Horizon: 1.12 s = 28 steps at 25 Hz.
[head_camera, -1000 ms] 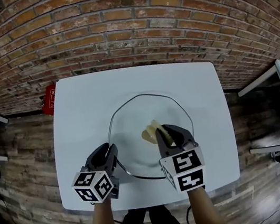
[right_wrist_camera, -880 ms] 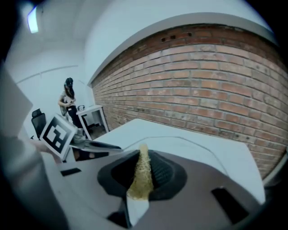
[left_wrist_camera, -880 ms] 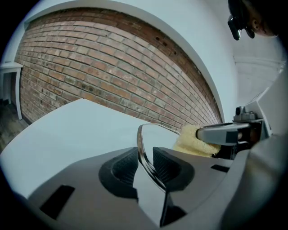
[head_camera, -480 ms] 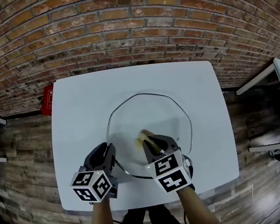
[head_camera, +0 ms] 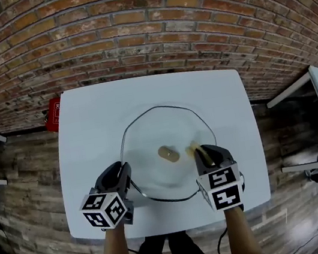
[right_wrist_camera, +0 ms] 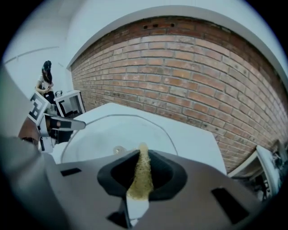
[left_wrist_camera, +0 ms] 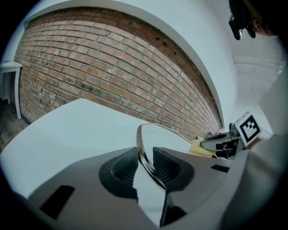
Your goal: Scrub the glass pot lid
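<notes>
The glass pot lid (head_camera: 147, 128) lies on the white table (head_camera: 93, 113), ahead of both grippers. Its near rim is clamped between the jaws of the left gripper (head_camera: 120, 171). A yellow scouring sponge (head_camera: 194, 147) is pinched in the right gripper (head_camera: 204, 153), just right of the lid's knob (head_camera: 167, 153). The scrub would be best done with the rim kept pinned and the sponge pressed flat and swept in overlapping strokes out to the edge. One lid, one sponge and two grippers are counted.

Near-left rim of the glass lid (head_camera: 159, 126) hidden under my left gripper (head_camera: 120, 173), most of the yellow sponge (right_wrist_camera: 141, 176) buried between the jaws of my right gripper (head_camera: 204, 153), red object (head_camera: 55, 114) half behind the desk (head_camera: 97, 122) corner, too small to identify
</notes>
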Tool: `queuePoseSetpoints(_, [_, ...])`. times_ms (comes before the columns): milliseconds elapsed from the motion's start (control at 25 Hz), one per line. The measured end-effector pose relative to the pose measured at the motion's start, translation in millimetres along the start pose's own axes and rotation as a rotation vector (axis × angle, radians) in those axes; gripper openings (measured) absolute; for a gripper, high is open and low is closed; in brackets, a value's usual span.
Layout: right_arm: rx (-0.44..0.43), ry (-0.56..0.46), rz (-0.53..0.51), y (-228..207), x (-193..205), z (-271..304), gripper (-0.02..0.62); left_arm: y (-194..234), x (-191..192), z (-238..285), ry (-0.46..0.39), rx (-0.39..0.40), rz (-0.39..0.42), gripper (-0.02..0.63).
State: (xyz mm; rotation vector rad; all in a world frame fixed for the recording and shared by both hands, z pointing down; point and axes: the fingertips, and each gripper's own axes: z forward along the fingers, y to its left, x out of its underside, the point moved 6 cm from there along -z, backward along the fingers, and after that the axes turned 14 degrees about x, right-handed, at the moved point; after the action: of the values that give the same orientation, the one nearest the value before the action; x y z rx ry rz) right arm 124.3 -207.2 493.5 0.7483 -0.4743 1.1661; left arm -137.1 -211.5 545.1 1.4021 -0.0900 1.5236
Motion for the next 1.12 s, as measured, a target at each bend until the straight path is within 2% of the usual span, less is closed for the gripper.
queuePoseSetpoints(80, [-0.075, -0.056, 0.009, 22.7, -16.1, -16.1, 0.058, -0.8, 0.0, -0.5, 0.001, 0.001, -0.001, 0.106])
queuePoseSetpoints(160, [-0.186, -0.086, 0.026, 57.2, -25.0, -32.1, 0.058, -1.3, -0.1, -1.6, 0.000, 0.000, -0.001, 0.106])
queuePoseSetpoints(280, [-0.317, -0.077, -0.009, 109.0, -21.3, -42.9, 0.058, -1.4, 0.1, -1.6, -0.001, -0.002, -0.001, 0.106])
queuePoseSetpoints(360, [-0.353, -0.059, -0.052, 127.0, -14.4, -40.2, 0.058, -1.3, 0.4, -1.4, 0.001, -0.001, -0.001, 0.106])
queuePoseSetpoints(560, [-0.312, -0.016, -0.083, 111.0, -2.8, -26.9, 0.058, -0.5, 0.5, -1.5, -0.001, 0.000, 0.001, 0.106])
queuePoseSetpoints(960, [-0.113, 0.085, 0.029, 29.0, 32.2, -18.8, 0.058, -1.9, 1.0, -2.1, 0.006, 0.000, 0.005, 0.106])
queuePoseSetpoints(1120, [-0.093, 0.089, 0.052, 18.6, 34.0, -18.2, 0.058, -2.8, 1.2, -2.3, 0.004, -0.005, 0.005, 0.106])
